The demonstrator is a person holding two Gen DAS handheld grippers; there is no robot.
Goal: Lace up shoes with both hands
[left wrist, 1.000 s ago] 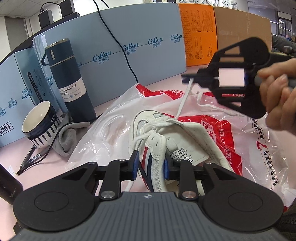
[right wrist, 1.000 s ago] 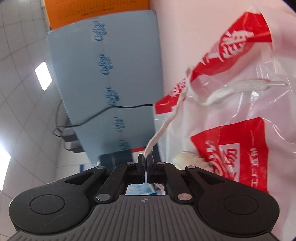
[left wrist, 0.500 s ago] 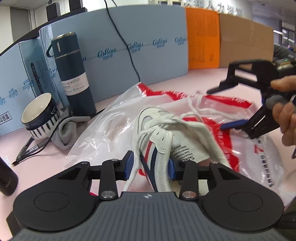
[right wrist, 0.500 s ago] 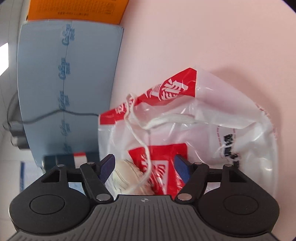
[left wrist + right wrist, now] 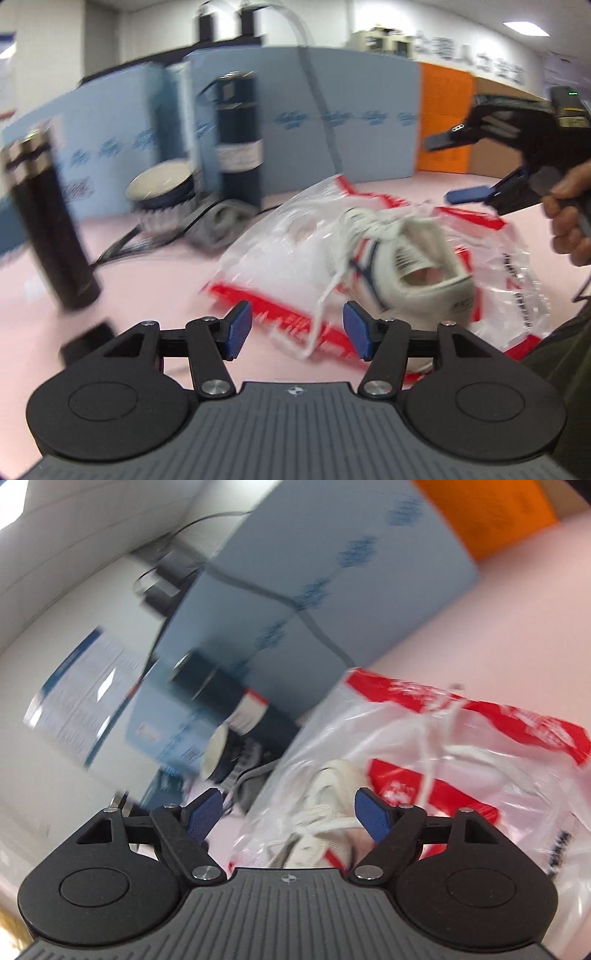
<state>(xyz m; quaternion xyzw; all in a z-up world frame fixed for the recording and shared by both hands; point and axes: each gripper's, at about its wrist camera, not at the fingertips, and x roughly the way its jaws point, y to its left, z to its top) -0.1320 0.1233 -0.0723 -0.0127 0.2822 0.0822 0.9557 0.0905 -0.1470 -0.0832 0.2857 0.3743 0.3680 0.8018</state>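
A white sneaker (image 5: pixel 406 258) with red and blue stripes lies on a clear plastic bag (image 5: pixel 280 251) printed in red, heel opening towards the left wrist camera. My left gripper (image 5: pixel 298 332) hangs just short of it, jaws opening. A loose white lace (image 5: pixel 325 295) dangles in the gap, and neither pad touches it. My right gripper (image 5: pixel 443 168) hovers above and right of the shoe in a person's hand (image 5: pixel 569 221), jaws opening with nothing between them. In the right wrist view the right gripper (image 5: pixel 288 816) looks down on the sneaker (image 5: pixel 332 794), bag (image 5: pixel 480 757) and slack lace (image 5: pixel 432 760). Both views are blurred.
On the pink table (image 5: pixel 147 277) stand a dark blue flask (image 5: pixel 236 147), a black cylinder (image 5: pixel 48 221) at the left, a striped bowl (image 5: pixel 162 192) and a grey cloth (image 5: pixel 221 221) with a cable. Blue boards (image 5: pixel 351 110) and an orange board (image 5: pixel 443 122) wall the back.
The left gripper let go of the shoe and drew back to the left, its jaws widening. The right gripper released the lace end, opened wide, rolled and rose; the lace now lies slack.
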